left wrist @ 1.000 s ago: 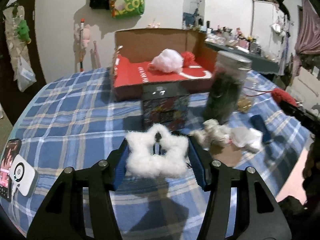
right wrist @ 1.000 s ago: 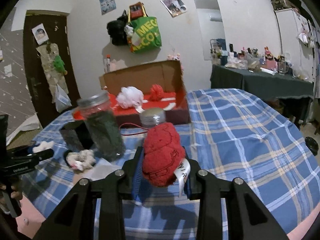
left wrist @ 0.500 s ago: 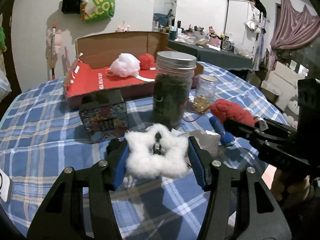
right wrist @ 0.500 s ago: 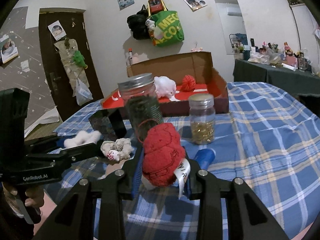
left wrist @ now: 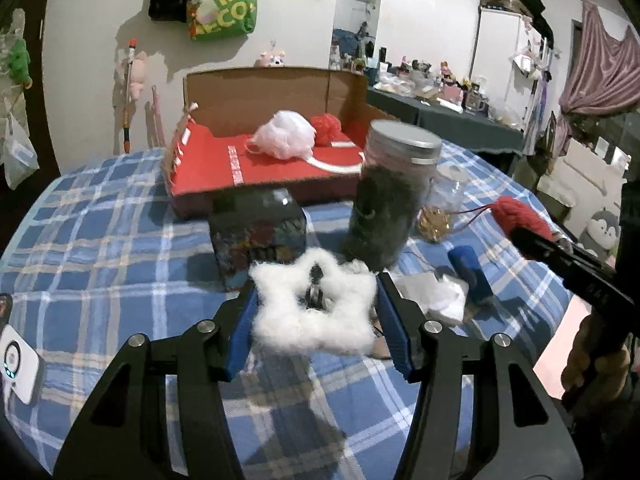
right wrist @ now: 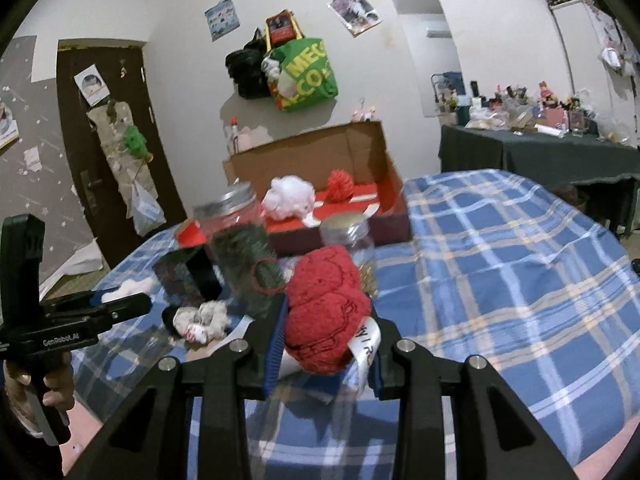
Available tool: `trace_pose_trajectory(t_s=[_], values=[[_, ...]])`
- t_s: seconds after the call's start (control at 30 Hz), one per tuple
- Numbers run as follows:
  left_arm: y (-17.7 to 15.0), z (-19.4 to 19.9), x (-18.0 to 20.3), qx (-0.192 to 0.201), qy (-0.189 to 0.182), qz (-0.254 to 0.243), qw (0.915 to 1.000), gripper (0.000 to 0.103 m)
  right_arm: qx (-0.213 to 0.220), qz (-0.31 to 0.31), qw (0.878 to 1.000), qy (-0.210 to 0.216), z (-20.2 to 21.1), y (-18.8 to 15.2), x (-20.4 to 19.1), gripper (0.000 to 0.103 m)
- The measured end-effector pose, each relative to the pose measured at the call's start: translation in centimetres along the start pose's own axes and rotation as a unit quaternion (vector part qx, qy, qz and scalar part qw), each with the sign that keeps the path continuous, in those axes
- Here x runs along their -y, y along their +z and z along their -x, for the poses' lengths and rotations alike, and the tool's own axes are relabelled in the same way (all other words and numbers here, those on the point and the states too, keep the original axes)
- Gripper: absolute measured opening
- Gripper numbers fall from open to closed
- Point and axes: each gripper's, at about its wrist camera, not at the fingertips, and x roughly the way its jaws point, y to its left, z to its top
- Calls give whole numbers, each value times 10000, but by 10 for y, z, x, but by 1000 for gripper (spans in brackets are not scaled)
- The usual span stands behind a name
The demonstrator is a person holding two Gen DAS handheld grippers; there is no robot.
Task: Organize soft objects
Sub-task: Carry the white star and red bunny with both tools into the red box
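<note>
Both claws are carrying. The left gripper [left wrist: 314, 312] squeezes a fluffy white star [left wrist: 312, 312]; the right gripper [right wrist: 324, 334] squeezes red yarn [right wrist: 326, 312]. Next, I think, both go into the red box [left wrist: 280, 168] at 12 o'clock.

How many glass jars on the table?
2. The tall jar of dark stuff stands in front of the cardboard box; the small jar is beside it, partly hidden behind the red yarn.
</note>
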Motion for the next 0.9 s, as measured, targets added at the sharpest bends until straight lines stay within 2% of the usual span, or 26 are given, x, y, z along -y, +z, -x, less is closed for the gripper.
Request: trace_pose_trajectory(t_s=[0.17,0.43,0.7,0.9], values=[[15,5,-7,130,93,-15,9999,53,202,-30,9997,-138,6,18,9,36],[40,-5,-20,153,123,-11,9998,53,224,25,9996,-163,-8,47,15,36],[66,-23,-34,36,113,2,9999,53,84,162,9998,-79,-40,79,18,36],[91,-48,-41,-213,10,-155,9997,53,-367,370,9986,109,-85,108,20,36]])
